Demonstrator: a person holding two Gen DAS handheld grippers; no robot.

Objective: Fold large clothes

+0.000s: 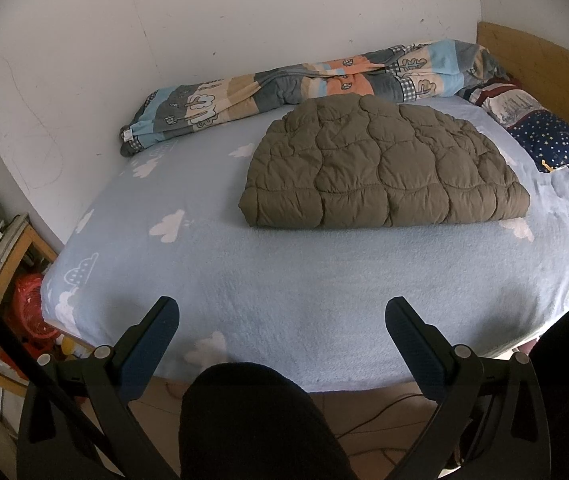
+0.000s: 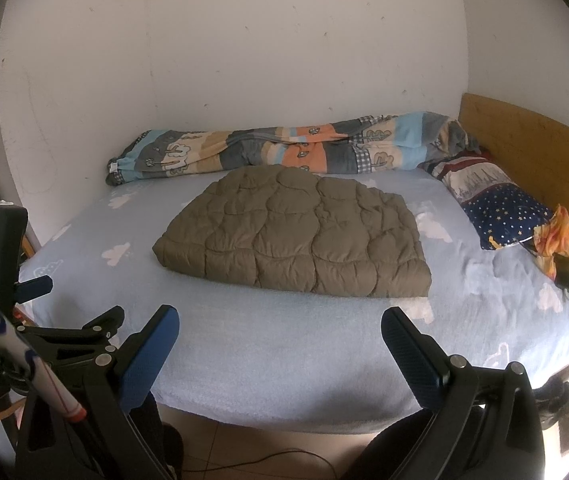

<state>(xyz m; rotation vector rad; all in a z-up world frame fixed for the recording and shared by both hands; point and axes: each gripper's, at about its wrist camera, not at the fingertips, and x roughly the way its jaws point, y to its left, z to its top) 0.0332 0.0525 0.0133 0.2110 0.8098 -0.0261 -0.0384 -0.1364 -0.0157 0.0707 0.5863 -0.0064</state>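
Quilted garment: an olive-brown padded piece lies folded into a flat bundle at the centre of both views, on the light blue bed sheet, with its folded edge toward the cameras.
Left gripper: its jaws stand wide apart at the lower middle of the left view, holding nothing, well short of the garment and over the near edge of the sheet.
Right gripper: it is spread the same way at the lower middle of the right view, empty, also well apart from the garment.
Between tongs and garment: only bare sheet printed with white clouds.
Behind the garment: a rolled patterned blanket lies along the white wall, across the upper middle of the frame.
Right of frame: a starry blue pillow rests against the wooden headboard, with an orange cloth and a dark phone beside it.
Lower frame: a dark-clad knee sits between the left gripper's fingers.
Lower left of the left view: a red basket stands beside the bed.
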